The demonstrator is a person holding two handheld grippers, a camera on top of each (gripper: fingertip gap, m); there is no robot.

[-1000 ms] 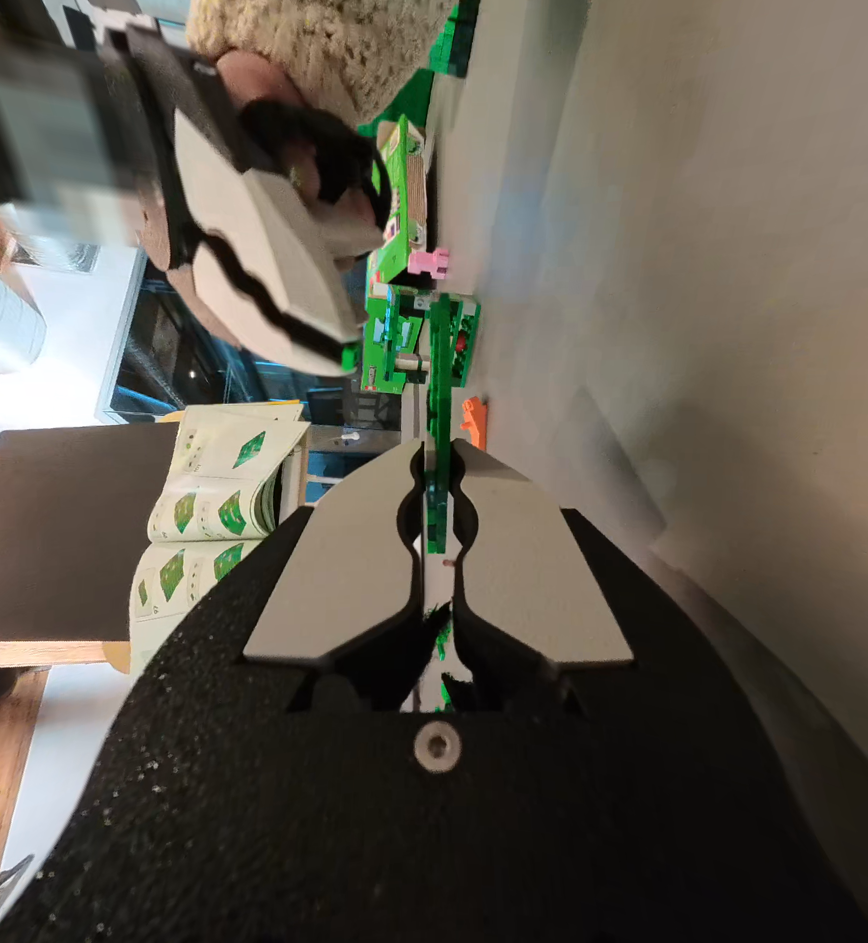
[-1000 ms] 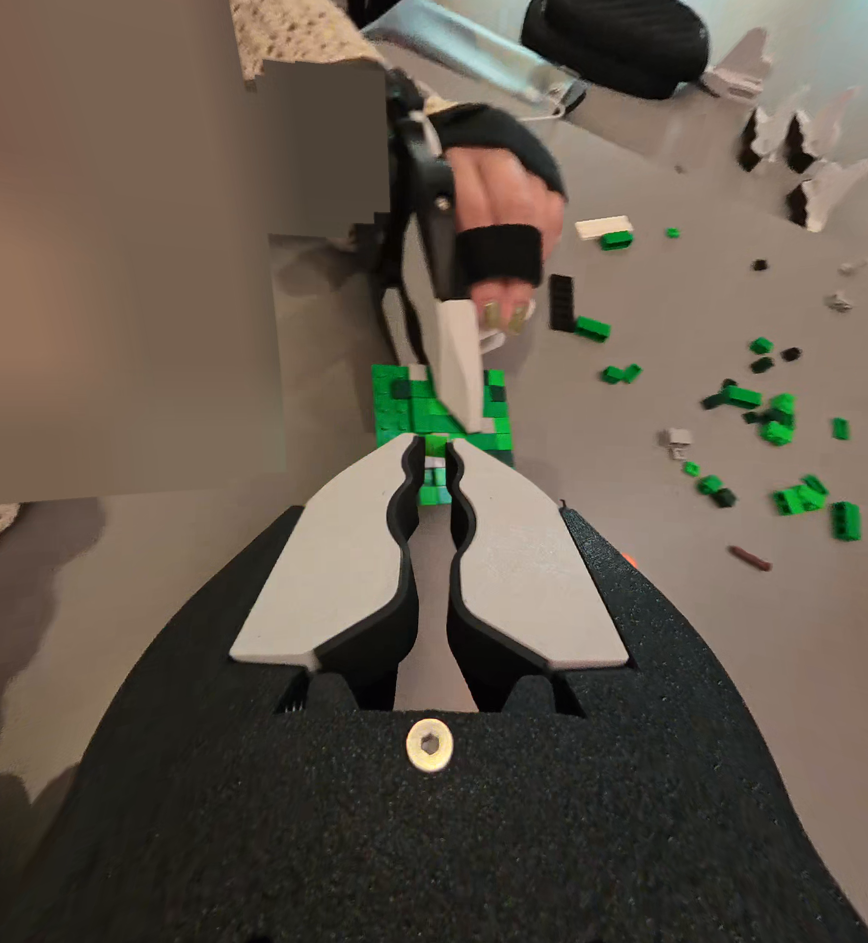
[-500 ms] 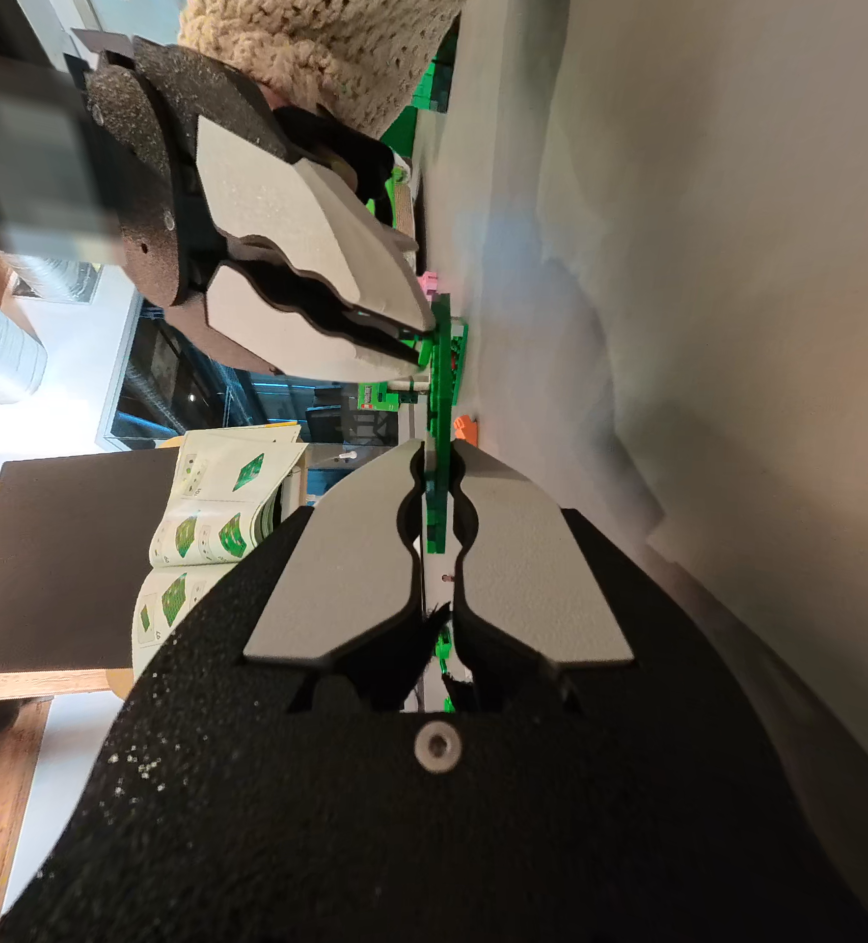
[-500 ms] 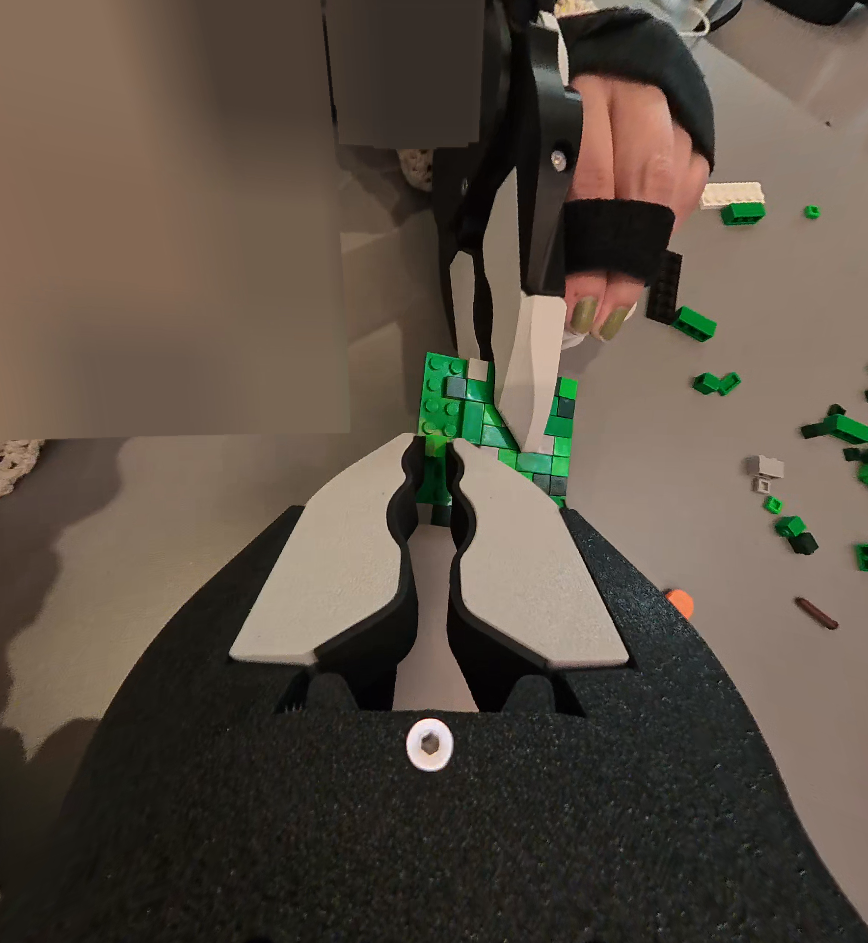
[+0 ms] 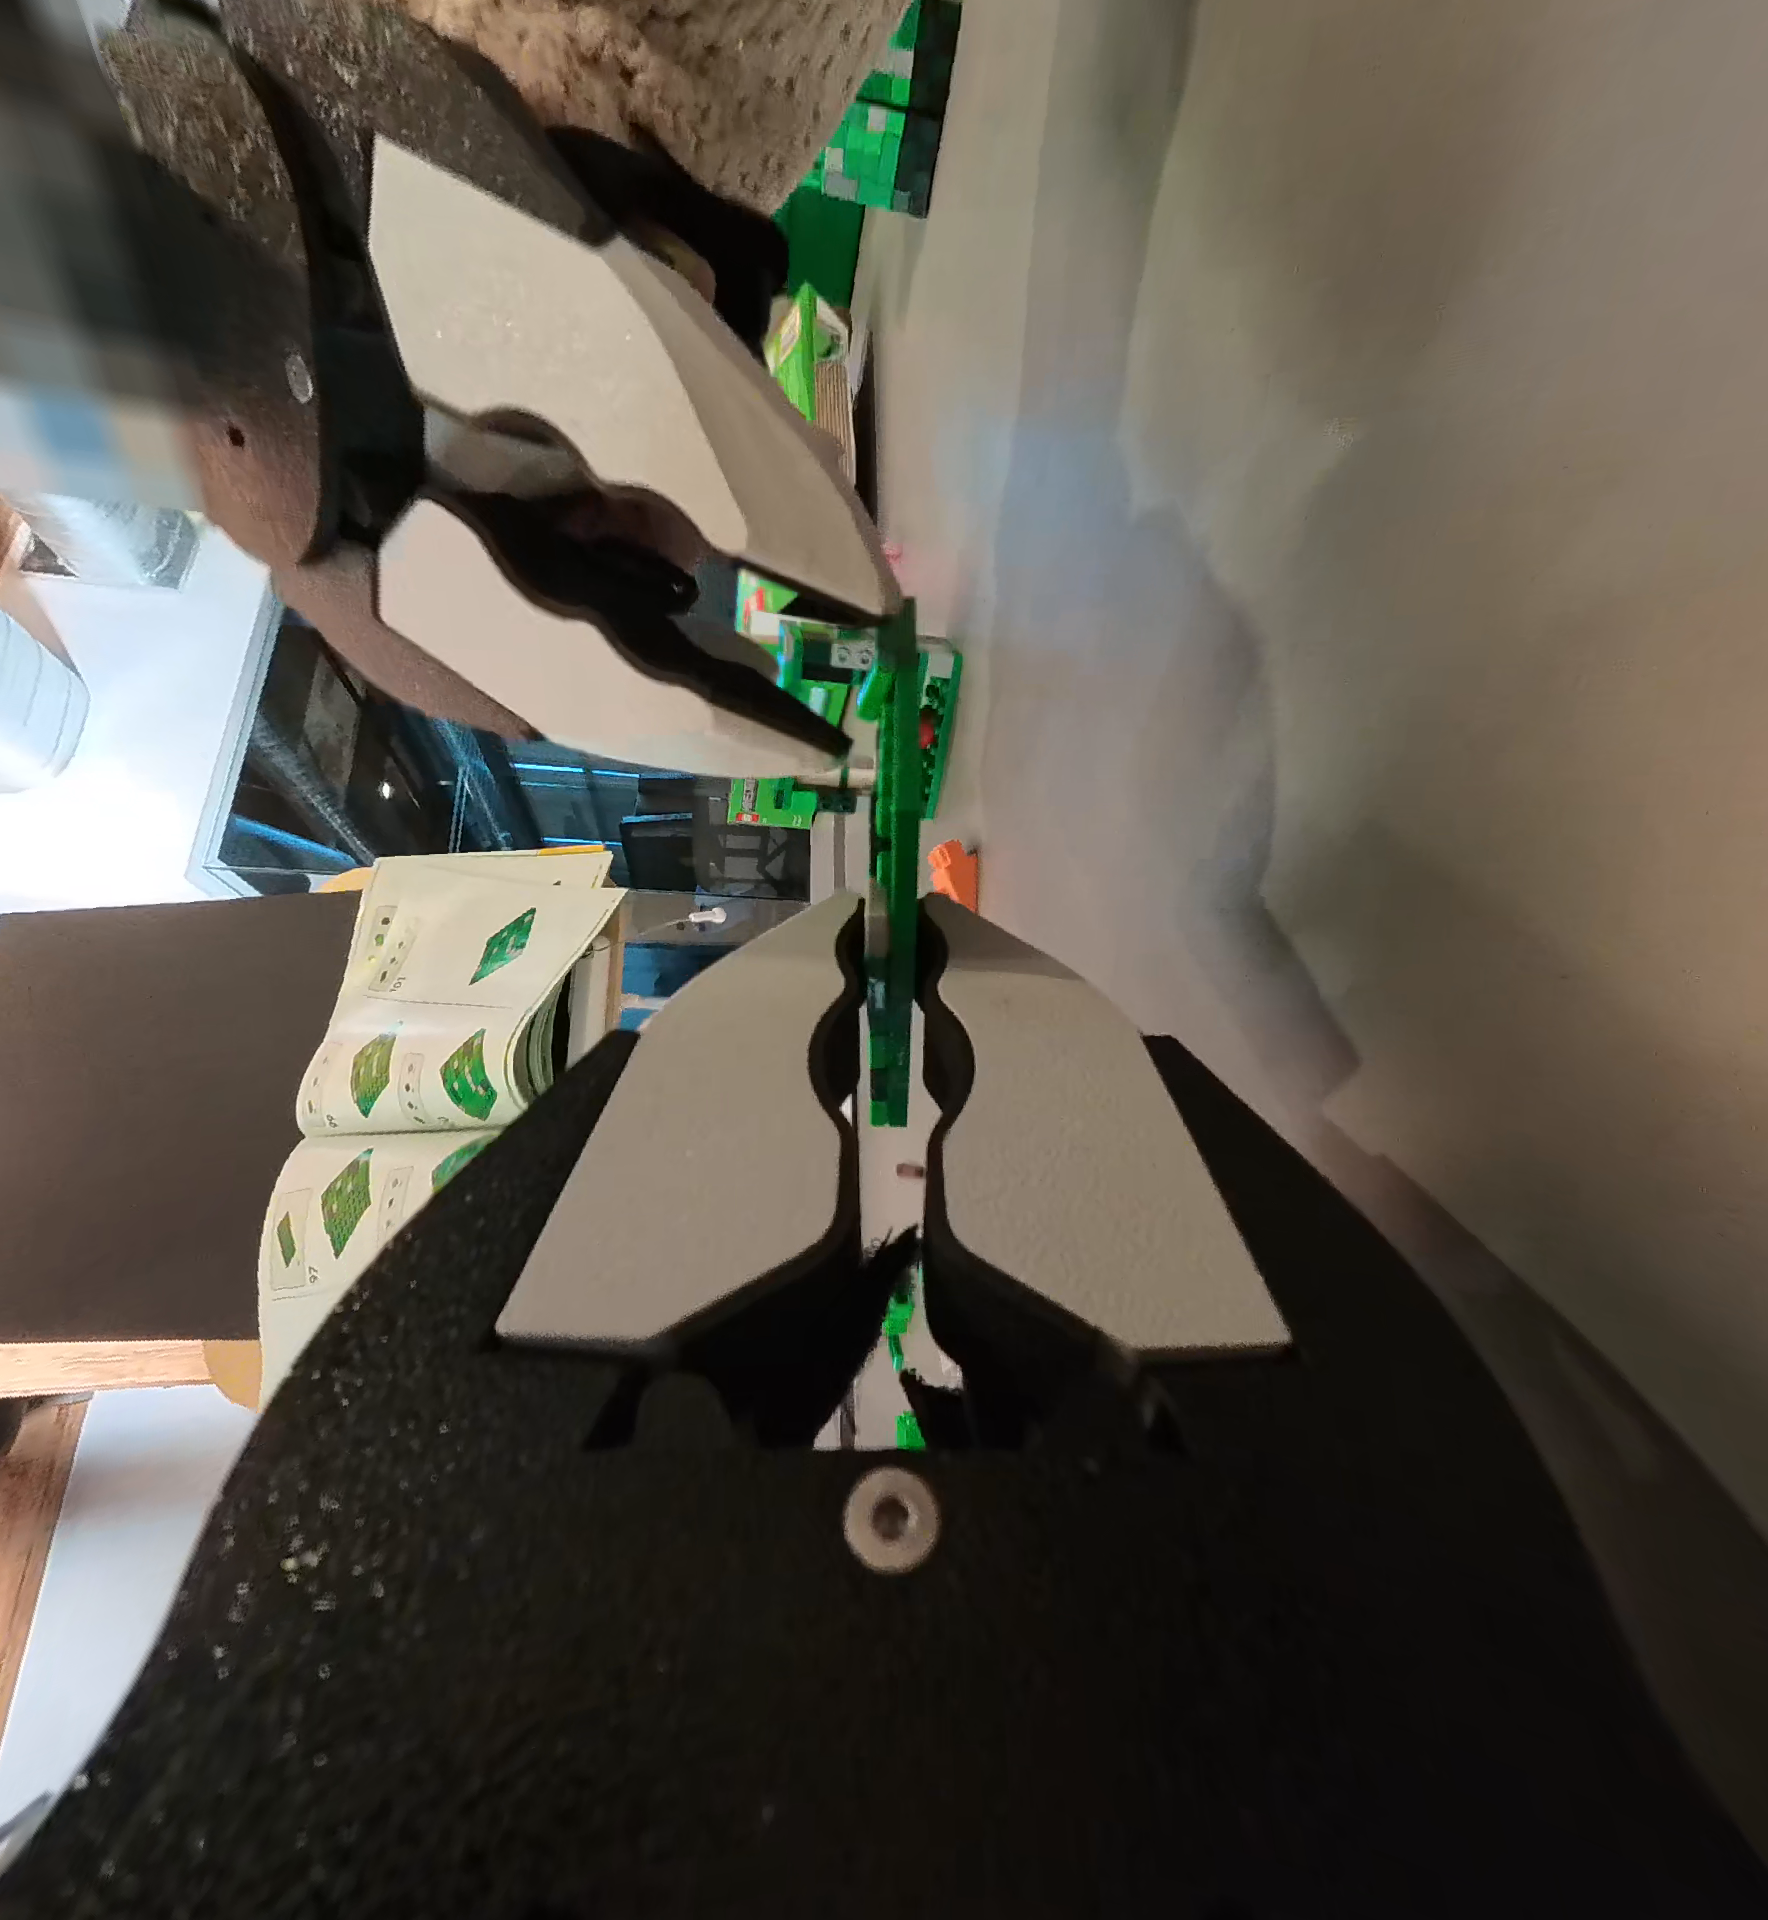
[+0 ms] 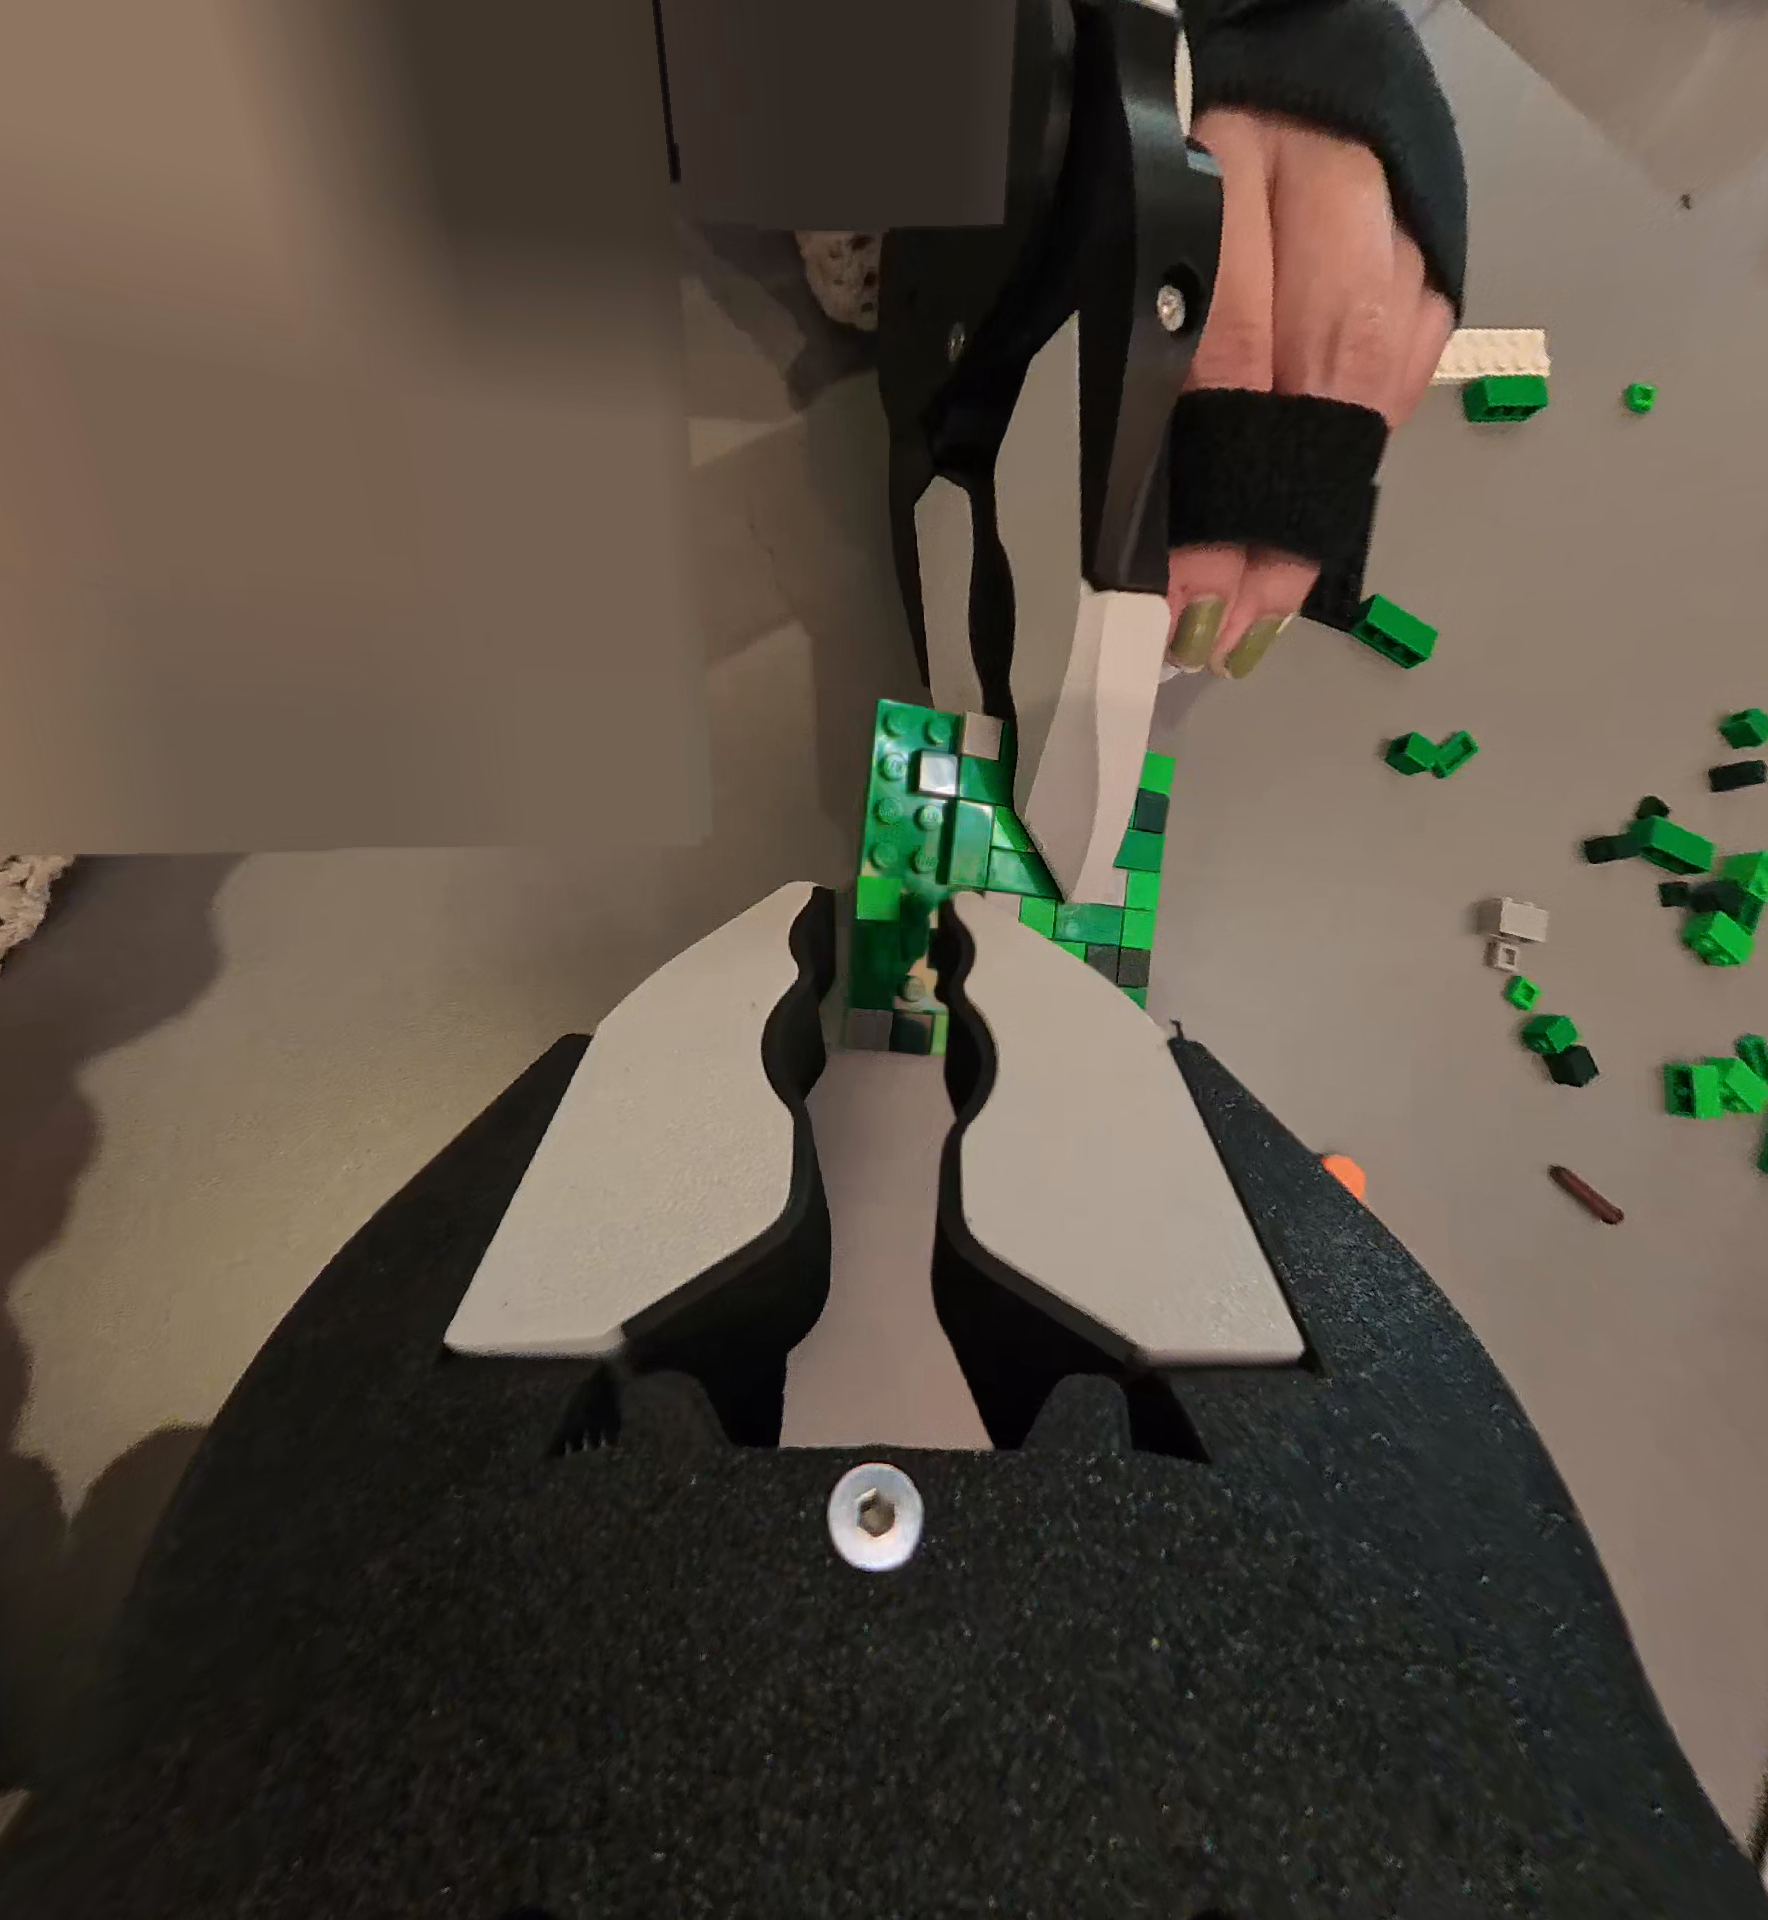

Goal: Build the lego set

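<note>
A green lego plate point(image 5: 895, 790) with green, dark green and grey tiles on it is held on edge above the grey table. My left gripper point(image 5: 892, 914) is shut on its near edge. In the right wrist view the plate point(image 6: 911, 800) faces me, with the left gripper point(image 6: 1041, 821) clamping it from above. My right gripper point(image 6: 890, 899) is at the plate's lower part, its jaws a little apart around a small light green piece point(image 6: 882, 896) on the plate. It also shows in the left wrist view point(image 5: 864, 681), tips against the plate's face.
Several loose green bricks point(image 6: 1711, 873) lie on the table to the right, with a grey piece point(image 6: 1514, 920), a brown stick point(image 6: 1586, 1205) and a white plate point(image 6: 1493, 353). An orange piece point(image 5: 953, 868) lies near the plate. An open instruction booklet point(image 5: 444, 1039) stands at left. Spacing between my two grippers at the tips: around 4 cm.
My right gripper moved in to the plate's face and its jaws have spread wider. The left gripper kept its hold on the plate.
</note>
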